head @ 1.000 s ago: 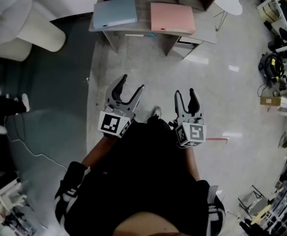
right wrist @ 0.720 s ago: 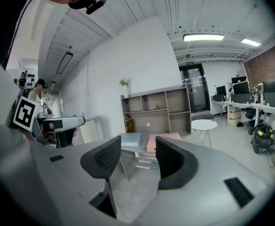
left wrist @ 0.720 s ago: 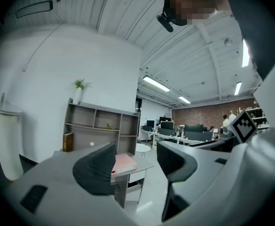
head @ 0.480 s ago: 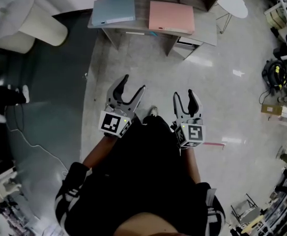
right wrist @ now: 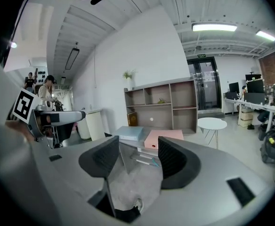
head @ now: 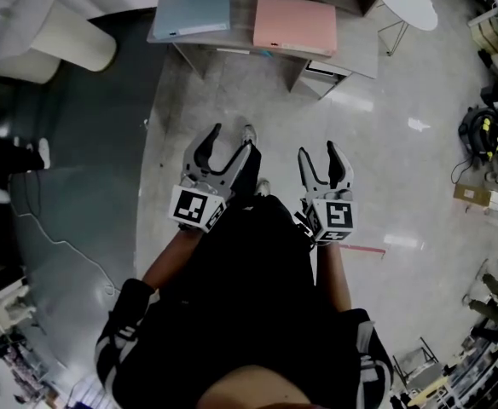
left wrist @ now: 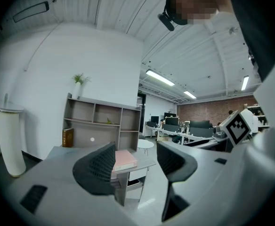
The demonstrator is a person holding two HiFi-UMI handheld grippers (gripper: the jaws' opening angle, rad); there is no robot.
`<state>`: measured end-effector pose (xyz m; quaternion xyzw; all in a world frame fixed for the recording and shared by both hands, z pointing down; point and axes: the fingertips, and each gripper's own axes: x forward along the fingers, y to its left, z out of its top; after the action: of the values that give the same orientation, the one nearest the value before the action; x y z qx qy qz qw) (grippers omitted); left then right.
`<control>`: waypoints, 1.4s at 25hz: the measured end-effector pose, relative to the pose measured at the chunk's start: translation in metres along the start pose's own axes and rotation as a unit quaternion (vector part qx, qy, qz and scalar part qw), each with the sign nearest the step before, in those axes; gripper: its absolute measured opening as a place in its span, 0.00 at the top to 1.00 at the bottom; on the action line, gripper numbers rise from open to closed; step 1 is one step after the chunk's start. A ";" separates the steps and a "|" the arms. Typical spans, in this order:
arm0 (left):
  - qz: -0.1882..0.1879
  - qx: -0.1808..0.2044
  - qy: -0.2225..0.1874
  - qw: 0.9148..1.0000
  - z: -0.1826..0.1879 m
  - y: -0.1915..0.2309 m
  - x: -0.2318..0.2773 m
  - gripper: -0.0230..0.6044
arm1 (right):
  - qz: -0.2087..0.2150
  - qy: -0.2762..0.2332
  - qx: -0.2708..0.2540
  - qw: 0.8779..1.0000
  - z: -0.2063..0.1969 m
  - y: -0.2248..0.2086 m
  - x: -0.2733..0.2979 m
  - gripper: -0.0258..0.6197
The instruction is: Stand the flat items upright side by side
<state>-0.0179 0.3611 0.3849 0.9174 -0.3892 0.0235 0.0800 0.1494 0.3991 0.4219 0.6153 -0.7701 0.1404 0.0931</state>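
Note:
A light-blue folder (head: 191, 11) and a pink folder (head: 295, 25) lie flat side by side on a grey desk (head: 351, 56) at the top of the head view. Both grippers hang over the floor, well short of the desk. My left gripper (head: 230, 140) is open and empty; between its jaws the left gripper view shows the pink folder (left wrist: 125, 159) far off. My right gripper (head: 319, 150) is open too, its jaws have just been opening, and nothing is between them. In the right gripper view, the blue folder (right wrist: 130, 133) and pink folder (right wrist: 163, 134) lie beyond them.
An open shelf unit (left wrist: 100, 126) stands behind the desk, with a round white side table (head: 411, 2) to its right. A white pedestal (head: 61, 41) stands on dark carpet (head: 70, 211) at left. Cables and office gear line the right edge. The person's shoe (head: 248, 133) is between the grippers.
Both grippers have moved forward toward the desk as the person steps. A shoe has come into view ahead between them. The right jaws stand a little wider.

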 end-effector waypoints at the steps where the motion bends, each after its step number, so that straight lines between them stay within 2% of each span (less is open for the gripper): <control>1: 0.001 -0.002 0.002 1.000 -0.002 0.002 0.005 0.54 | 0.002 0.002 -0.001 1.000 0.000 -0.003 0.005 0.53; 8: -0.009 -0.013 0.006 1.000 -0.006 0.032 0.063 0.54 | 0.005 0.012 -0.002 1.000 0.012 -0.030 0.061 0.52; 12: -0.017 -0.015 0.009 1.000 -0.003 0.057 0.102 0.54 | 0.010 0.017 0.013 1.000 0.021 -0.046 0.101 0.52; 22: -0.026 -0.032 0.034 0.999 -0.006 0.140 0.177 0.53 | 0.002 0.061 0.035 0.998 0.029 -0.070 0.209 0.51; 25: -0.035 -0.046 0.049 0.997 -0.020 0.144 0.205 0.53 | -0.006 0.079 0.050 0.996 0.013 -0.097 0.226 0.50; 28: -0.045 -0.040 0.051 0.997 -0.023 0.151 0.227 0.53 | -0.015 0.079 0.063 0.995 0.011 -0.115 0.241 0.50; 33: -0.041 -0.064 0.079 0.994 -0.030 0.161 0.245 0.52 | -0.019 0.096 0.085 0.992 0.005 -0.130 0.260 0.50; 35: -0.040 -0.061 0.085 0.994 -0.036 0.164 0.255 0.52 | -0.017 0.101 0.088 0.991 0.002 -0.141 0.269 0.50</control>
<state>0.0426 0.0738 0.4678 0.9205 -0.3444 0.0744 0.1690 0.2258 0.1222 0.5191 0.6172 -0.7305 0.2674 0.1182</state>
